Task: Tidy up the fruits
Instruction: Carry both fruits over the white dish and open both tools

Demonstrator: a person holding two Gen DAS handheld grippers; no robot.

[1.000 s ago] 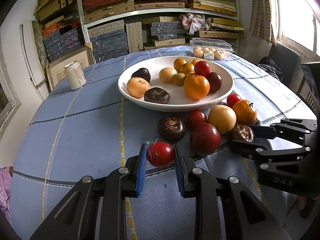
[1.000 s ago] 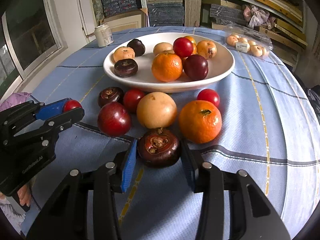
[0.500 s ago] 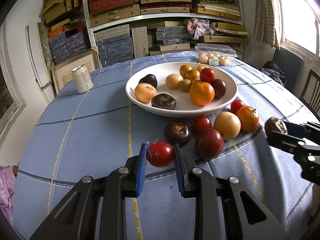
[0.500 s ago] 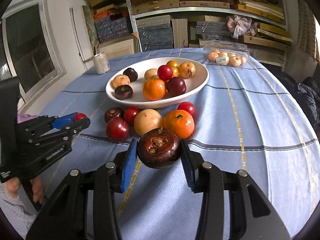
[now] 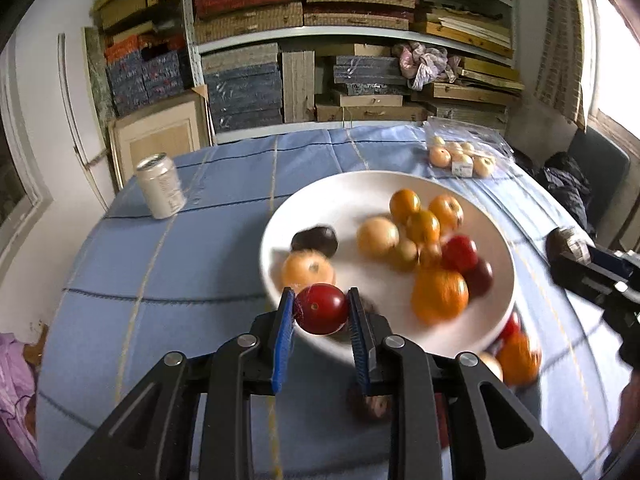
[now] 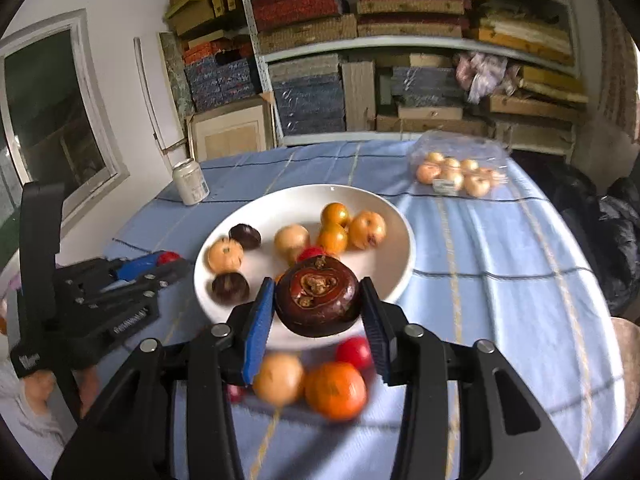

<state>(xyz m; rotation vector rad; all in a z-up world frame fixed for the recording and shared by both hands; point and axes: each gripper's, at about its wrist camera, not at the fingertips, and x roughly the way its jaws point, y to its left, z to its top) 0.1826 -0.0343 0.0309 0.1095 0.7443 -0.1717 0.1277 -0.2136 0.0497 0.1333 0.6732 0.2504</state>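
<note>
My left gripper (image 5: 321, 314) is shut on a small red fruit (image 5: 321, 309) and holds it in the air over the near left rim of the white bowl (image 5: 344, 192). My right gripper (image 6: 318, 308) is shut on a dark brown fruit (image 6: 318, 300) and holds it above the bowl's (image 6: 400, 256) near edge. The bowl holds several oranges, tan, red and dark fruits. Several loose fruits, among them an orange (image 6: 335, 390), lie on the blue cloth in front of the bowl. The left gripper shows at the left in the right wrist view (image 6: 160, 261).
A drink can (image 5: 160, 186) stands on the table's far left. A clear pack of small tan fruits (image 5: 460, 156) lies at the far right. Shelves with stacked boxes stand behind the table. A dark chair (image 5: 592, 184) is at the right.
Both grippers have risen from the cloth with their fruits and moved forward over the bowl's near edge. The view is blurred from the motion.
</note>
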